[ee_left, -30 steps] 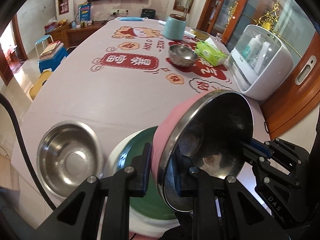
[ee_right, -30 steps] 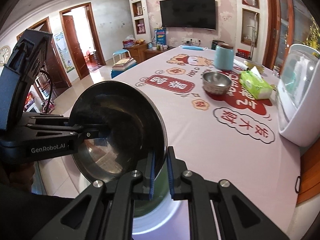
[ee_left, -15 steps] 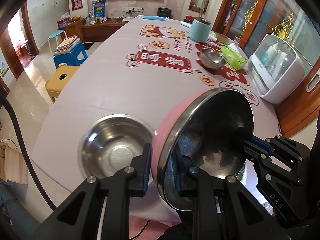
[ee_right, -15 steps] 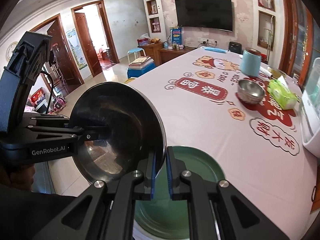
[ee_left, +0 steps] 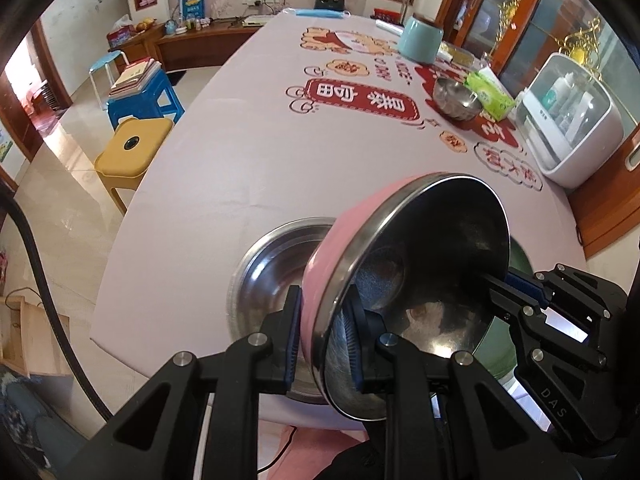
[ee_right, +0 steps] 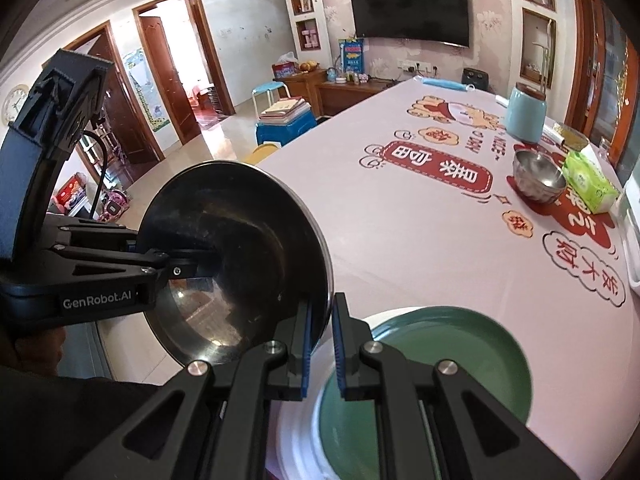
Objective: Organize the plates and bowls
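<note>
Both grippers are clamped on the same pink bowl (ee_left: 404, 280): the left gripper (ee_left: 322, 344) pinches its near rim, one blue pad on the pink outside and one on the steel inside, while the right gripper (ee_right: 320, 344) bites the opposite rim. The bowl hangs tilted between them, mouth turned toward the right, clear of the table (ee_left: 248, 168).

Over the last second the pair has swung leftward along the near edge. The green plate (ee_right: 440, 368), resting on a white plate (ee_right: 296, 420) at that edge, was directly under the bowl; now it lies off to the right, and the big steel bowl (ee_left: 272, 276) sits beneath the left fingers. My guess is the pink bowl is meant to nest into the steel one (bowls with bowls, plates with plates), and it looks roughly lined up, though it would need levelling first.

Further out, a small steel bowl (ee_left: 458, 100) stands well apart toward the far right edge, beside a green tissue pack (ee_left: 490, 94), a teal canister (ee_left: 422, 40) and a white cabinet (ee_left: 568, 128). Nothing lies between the held bowl and the steel one. The steel bowl sits close to the table's near edge, so a hard push could nudge it off.
</note>
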{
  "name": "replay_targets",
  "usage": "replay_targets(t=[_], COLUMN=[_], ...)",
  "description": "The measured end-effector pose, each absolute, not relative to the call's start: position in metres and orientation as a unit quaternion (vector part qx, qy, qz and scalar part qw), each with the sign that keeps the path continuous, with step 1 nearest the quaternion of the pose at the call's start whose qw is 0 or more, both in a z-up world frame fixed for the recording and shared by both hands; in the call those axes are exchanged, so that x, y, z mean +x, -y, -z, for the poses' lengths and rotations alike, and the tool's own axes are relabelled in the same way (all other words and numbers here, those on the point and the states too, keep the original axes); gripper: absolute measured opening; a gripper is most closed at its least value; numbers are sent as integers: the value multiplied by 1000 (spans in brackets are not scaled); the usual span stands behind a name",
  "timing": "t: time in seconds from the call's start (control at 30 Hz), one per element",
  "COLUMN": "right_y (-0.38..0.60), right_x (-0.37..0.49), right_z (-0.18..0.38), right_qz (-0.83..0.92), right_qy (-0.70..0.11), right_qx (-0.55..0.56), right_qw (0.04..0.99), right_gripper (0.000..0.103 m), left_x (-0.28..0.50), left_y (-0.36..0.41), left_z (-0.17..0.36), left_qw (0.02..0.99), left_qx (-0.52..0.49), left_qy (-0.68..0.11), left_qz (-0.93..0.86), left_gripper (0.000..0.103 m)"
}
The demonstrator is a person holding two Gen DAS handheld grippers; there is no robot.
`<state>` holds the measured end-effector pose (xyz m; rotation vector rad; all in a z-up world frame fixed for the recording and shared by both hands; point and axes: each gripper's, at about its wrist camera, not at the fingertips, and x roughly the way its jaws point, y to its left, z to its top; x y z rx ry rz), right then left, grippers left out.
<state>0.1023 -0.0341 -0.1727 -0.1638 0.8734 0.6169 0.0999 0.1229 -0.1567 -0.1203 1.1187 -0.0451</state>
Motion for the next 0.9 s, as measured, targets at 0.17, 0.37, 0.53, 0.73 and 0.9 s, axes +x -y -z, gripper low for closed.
replay_targets(t=[0.17,0.37,0.53,0.73,0.9], right_y=[22,6,-1,-2,8], right_x=[100,101,101,99,97], right_z=[179,192,188,184,177], right_qz=[-279,-258,-248,-229,-204], right_qy=[-422,-438,-425,-422,-415], right_qx=[-65,-60,-49,-48,-45], right_qw=[860,859,869,876,886], right_gripper=[9,12,14,14,14], left_x=[113,125,132,139,143], left_y=[-136,-149,-156,-160,-158], left_z=[174,187,188,180,168], left_qw=[827,814,817,826,838], left_qx=[-33,-19,-4,-8,-13], left_qy=[-560,-577,-572,-556,-535], left_qz=[34,57,72,87,106], left_gripper=[19,19,19,19,22])
